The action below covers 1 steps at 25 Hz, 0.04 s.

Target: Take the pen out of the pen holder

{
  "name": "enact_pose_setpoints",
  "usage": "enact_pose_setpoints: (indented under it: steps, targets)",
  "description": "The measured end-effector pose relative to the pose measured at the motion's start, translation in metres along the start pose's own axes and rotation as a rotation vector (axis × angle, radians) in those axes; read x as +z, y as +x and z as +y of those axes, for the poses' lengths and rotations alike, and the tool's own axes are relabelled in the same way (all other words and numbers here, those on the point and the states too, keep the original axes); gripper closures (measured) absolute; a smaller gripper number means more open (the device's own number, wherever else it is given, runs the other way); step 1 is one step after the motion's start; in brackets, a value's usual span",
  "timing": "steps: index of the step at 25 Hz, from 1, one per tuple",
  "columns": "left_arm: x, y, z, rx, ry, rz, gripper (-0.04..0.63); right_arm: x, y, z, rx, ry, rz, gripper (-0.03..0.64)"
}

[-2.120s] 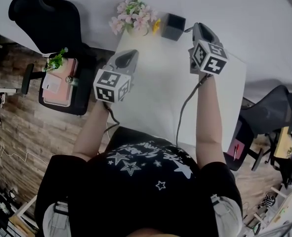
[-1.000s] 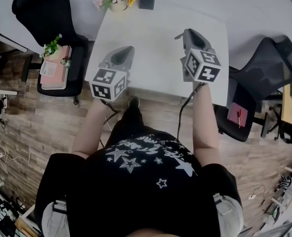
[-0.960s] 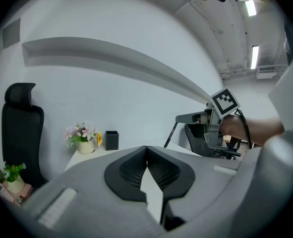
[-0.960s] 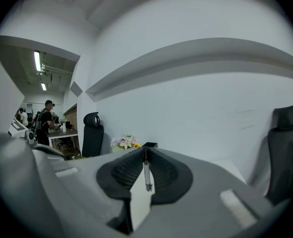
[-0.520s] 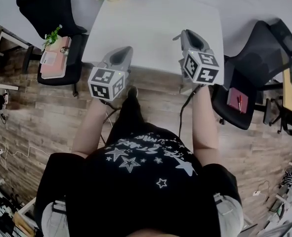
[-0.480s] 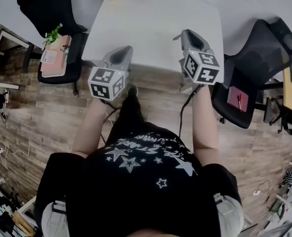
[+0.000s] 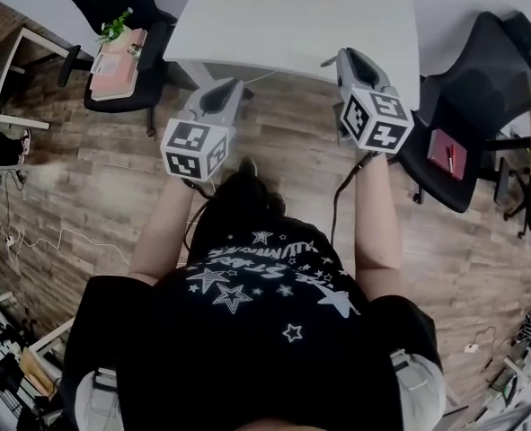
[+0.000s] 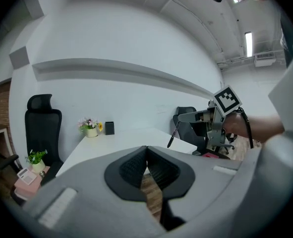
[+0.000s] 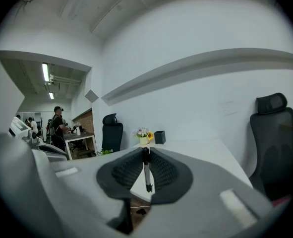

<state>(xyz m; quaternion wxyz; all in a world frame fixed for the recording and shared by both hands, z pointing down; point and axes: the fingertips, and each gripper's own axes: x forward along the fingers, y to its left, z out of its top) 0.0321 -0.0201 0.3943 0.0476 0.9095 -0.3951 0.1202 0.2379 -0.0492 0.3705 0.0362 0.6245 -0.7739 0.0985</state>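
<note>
Right gripper view: the pen point(image 9: 146, 175) is pinched between the nearly closed jaws of the right gripper point(image 9: 146, 152). Its long axis is close to upright, and it hangs down below the pads. The pen holder point(image 9: 159, 137) stands well apart from it, straight ahead of the jaws, at the far end of the white table point(image 9: 205, 150) just beside the flowers point(image 9: 143, 132). The pen is therefore out of the holder, near the table end opposite it. The left gripper point(image 8: 146, 155) has its jaws together on nothing and looks no nearer the holder.

Bright, even ceiling light — fisheye-curved edges, dark vignetted corners.
</note>
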Motion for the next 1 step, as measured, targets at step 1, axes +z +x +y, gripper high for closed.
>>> enact_pose_setpoints:
  steps: [1]
  targets:
    - [-0.0042, -0.0078, -0.0053, 0.001, 0.004, 0.004, 0.584, -0.0039, -0.0074, 0.0027, 0.001, 0.005, 0.0, 0.575]
